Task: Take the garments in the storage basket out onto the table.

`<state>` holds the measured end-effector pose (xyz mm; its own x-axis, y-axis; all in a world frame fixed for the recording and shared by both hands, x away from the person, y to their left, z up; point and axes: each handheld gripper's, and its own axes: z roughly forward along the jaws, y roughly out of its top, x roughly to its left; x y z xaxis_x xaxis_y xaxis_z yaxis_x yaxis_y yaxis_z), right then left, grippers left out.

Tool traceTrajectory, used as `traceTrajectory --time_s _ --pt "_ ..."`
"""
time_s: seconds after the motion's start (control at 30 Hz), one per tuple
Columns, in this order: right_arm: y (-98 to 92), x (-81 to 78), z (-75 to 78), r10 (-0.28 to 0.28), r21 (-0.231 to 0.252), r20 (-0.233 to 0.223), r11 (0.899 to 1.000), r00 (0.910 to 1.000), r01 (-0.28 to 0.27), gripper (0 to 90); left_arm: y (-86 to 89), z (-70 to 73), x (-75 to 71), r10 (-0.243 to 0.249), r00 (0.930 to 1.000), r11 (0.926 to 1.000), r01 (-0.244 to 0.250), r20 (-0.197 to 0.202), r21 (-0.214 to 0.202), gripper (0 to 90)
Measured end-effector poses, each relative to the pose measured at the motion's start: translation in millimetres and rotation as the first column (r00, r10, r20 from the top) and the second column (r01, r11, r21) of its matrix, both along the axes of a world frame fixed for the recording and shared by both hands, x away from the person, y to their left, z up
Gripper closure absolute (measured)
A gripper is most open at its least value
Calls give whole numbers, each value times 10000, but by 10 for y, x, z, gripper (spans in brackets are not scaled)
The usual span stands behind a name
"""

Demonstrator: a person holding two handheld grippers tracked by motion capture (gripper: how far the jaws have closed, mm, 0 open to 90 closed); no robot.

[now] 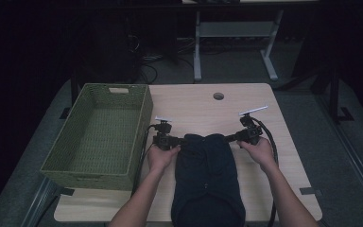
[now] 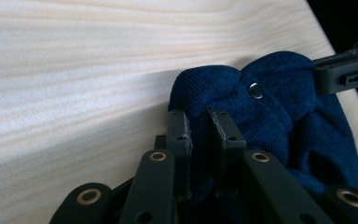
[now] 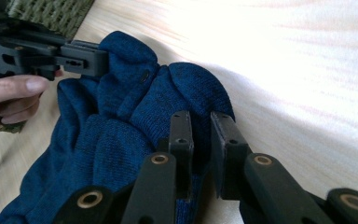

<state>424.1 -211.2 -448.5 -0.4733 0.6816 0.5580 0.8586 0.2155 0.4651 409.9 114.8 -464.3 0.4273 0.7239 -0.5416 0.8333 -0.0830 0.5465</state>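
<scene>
Navy knit garment (image 1: 207,177), lower centre | your left gripper (image 1: 170,140) and right gripper (image 1: 238,137) pinch its far corners | green basket (image 1: 82,163) at left awaits; folding unfinished.

The knit garment (image 1: 207,175) was dark navy, the woven basket (image 1: 101,137) olive green, the bench (image 1: 194,106) pale wood-grain, the jaws black.

Black hand-held gripper (image 2: 200,121), brass rivets
</scene>
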Motion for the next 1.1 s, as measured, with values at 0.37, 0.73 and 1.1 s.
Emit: traceTrajectory --time_s 0.37,0.73,1.1 --pt "-58 49 117 -184 428 199 9989 9996 175 794 10 248 113 -155 9989 9994 169 437 -313 803" --pt "-108 209 491 -256 503 760 9985 9968 219 794 12 621 263 38 9941 9975 39 1088 -711 802" --pt "-162 271 888 -708 943 1653 9940 9837 557 792 3 1036 374 46 9800 9937 178 1988 -1105 804"
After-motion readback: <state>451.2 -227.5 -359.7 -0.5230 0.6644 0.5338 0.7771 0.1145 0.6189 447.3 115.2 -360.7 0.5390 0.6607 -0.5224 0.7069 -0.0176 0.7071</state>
